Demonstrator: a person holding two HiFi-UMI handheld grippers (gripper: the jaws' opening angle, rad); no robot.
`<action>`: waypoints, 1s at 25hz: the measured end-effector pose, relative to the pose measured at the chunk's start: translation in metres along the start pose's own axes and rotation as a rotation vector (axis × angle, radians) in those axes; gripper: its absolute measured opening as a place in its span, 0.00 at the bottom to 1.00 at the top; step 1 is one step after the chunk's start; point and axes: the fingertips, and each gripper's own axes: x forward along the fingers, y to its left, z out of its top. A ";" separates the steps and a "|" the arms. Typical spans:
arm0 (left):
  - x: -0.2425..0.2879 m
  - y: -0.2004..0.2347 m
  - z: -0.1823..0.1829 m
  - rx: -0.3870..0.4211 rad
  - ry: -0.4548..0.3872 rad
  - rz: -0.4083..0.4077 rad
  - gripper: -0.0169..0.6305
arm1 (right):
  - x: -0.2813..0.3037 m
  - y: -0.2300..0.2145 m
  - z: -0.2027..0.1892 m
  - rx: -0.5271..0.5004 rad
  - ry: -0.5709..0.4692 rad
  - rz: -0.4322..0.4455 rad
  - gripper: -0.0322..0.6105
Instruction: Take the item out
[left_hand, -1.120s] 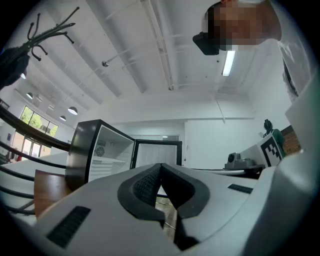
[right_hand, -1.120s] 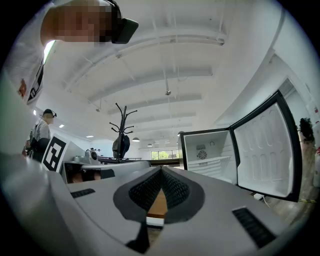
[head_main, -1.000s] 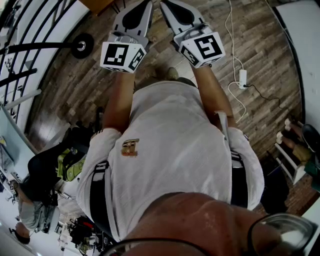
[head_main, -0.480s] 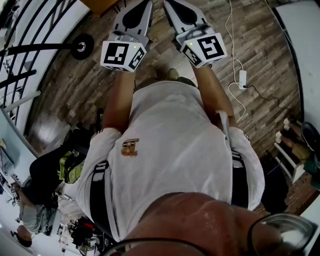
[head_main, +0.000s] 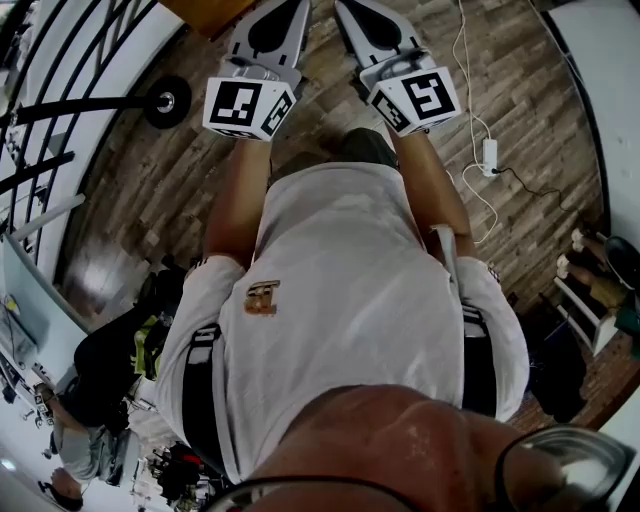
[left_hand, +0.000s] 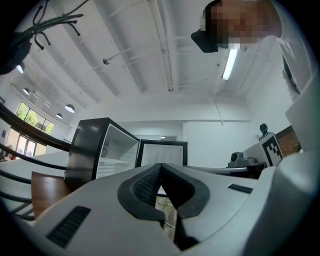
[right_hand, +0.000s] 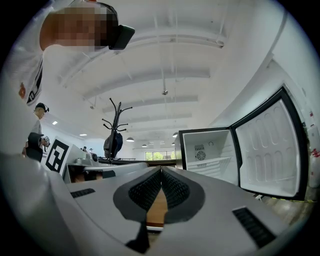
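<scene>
A black fridge (left_hand: 95, 150) stands open ahead, its door (left_hand: 162, 152) swung wide; its white inside (right_hand: 207, 152) shows bare shelves, and I see no item in it. In the right gripper view the door (right_hand: 267, 150) hangs to the right. My left gripper (left_hand: 160, 165) is shut with nothing between its pads. My right gripper (right_hand: 161, 170) is shut too and holds nothing. In the head view both are held out side by side over the wooden floor, the left gripper (head_main: 270, 35) beside the right gripper (head_main: 375, 25), their tips at the top edge.
A coat stand (right_hand: 114, 135) rises at the left of the right gripper view. On the floor lie a white power strip with its cable (head_main: 487, 155) and a black round base (head_main: 165, 100). A shoe rack (head_main: 590, 290) is at the right, a wooden tabletop corner (head_main: 205, 8) at the top.
Both grippers have drifted slightly forward and to the right in the head view. Both stay shut.
</scene>
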 end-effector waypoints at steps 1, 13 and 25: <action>0.001 0.005 -0.001 -0.004 0.000 -0.001 0.05 | 0.003 -0.001 -0.001 -0.006 0.003 -0.005 0.10; 0.068 0.038 -0.011 -0.012 0.002 -0.013 0.05 | 0.039 -0.061 -0.002 -0.035 0.011 -0.033 0.10; 0.210 0.099 -0.041 0.026 0.036 0.027 0.05 | 0.119 -0.196 -0.010 -0.063 0.015 -0.002 0.10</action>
